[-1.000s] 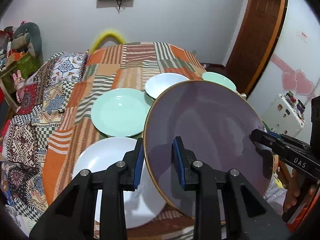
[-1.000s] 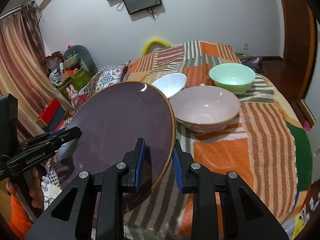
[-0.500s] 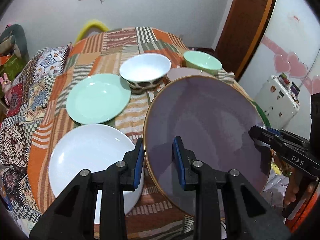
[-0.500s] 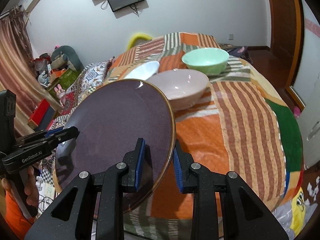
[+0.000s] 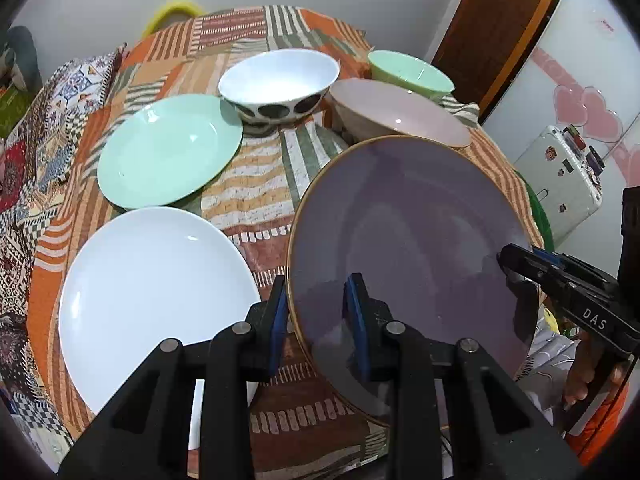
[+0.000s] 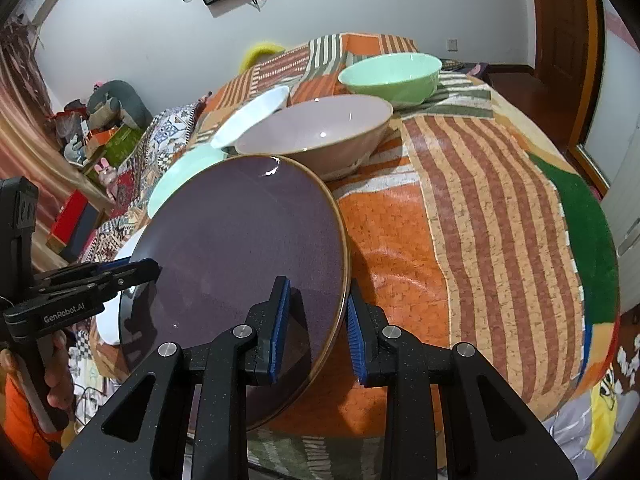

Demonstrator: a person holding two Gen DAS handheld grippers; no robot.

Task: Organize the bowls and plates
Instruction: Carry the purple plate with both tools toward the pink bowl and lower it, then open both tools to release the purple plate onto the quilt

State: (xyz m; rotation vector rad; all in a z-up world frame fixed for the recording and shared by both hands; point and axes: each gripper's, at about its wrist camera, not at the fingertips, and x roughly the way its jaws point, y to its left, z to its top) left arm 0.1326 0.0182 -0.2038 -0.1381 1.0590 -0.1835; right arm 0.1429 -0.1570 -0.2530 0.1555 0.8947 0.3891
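Both grippers hold one purple plate (image 5: 408,240) with a gold rim, tilted above the table's near edge. My left gripper (image 5: 316,312) is shut on its left rim. My right gripper (image 6: 316,316) is shut on its right rim, the plate (image 6: 248,256) filling the left of that view. On the table lie a white plate (image 5: 152,288), a mint plate (image 5: 168,148), a white bowl with dark spots (image 5: 280,84), a pink bowl (image 5: 396,116) and a mint bowl (image 5: 408,72).
The table wears a patchwork striped cloth (image 6: 480,208). A bed with patterned covers (image 5: 24,152) lies to the left. A wooden door (image 5: 500,20) and a white appliance (image 5: 560,184) stand to the right. Toys and boxes (image 6: 100,128) sit by the far wall.
Both grippers have carried the purple plate forward and lower over the table. The bowls and plates look nearer now. Both grips are unchanged.
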